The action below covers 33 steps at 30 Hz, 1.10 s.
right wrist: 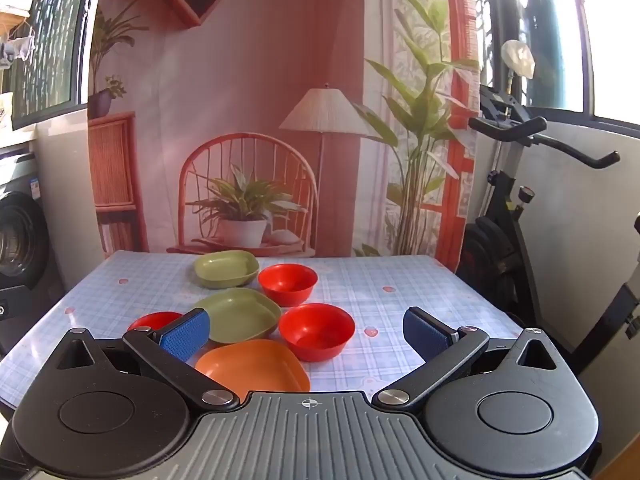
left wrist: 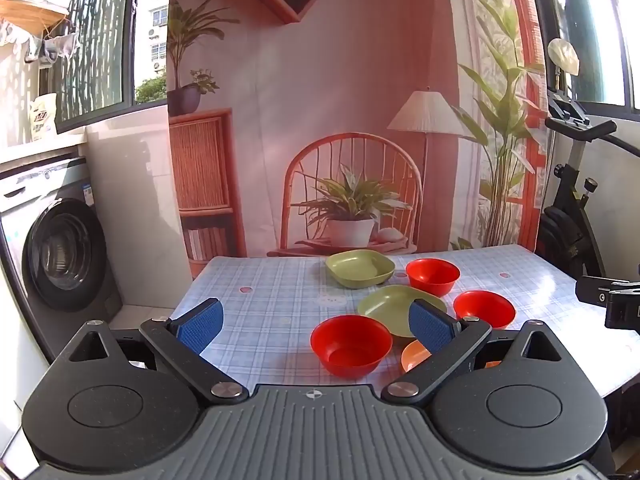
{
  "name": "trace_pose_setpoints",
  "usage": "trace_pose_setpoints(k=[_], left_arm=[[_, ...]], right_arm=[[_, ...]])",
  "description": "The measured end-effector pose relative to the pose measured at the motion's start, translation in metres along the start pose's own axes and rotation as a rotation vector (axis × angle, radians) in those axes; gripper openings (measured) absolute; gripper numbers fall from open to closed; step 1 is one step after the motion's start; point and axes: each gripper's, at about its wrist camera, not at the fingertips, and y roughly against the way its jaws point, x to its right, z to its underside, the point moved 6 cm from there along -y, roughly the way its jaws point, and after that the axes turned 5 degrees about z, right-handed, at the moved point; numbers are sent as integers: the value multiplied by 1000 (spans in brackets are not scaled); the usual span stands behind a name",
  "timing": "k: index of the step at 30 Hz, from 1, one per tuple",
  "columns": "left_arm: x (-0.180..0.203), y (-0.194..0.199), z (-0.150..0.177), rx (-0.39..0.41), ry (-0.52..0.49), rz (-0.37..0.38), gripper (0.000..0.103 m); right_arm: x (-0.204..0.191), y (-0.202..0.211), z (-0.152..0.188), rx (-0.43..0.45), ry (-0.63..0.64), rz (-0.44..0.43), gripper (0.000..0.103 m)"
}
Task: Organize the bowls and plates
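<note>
Red bowls [right wrist: 316, 330], green plates [right wrist: 240, 316]: glossy, probably plastic; tablecloth [right wrist: 380, 276] shiny.

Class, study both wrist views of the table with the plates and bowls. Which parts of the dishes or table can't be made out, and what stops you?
- Orange plate: left wrist view, mostly hidden behind a gripper finger.
- Nearest-left red bowl: right wrist view, only its rim shows above a finger.
- Orange plate's near edge: right wrist view, covered by the gripper body.
- Table: near edge hidden in both views by the gripper bodies.
</note>
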Motion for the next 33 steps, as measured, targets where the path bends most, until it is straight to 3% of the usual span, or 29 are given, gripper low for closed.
trace_pose_setpoints(k=[33], left_arm=[[-1, 3, -1, 8, 6, -4, 100]], right_arm=[[-2, -2, 2, -16, -4, -3, 103]])
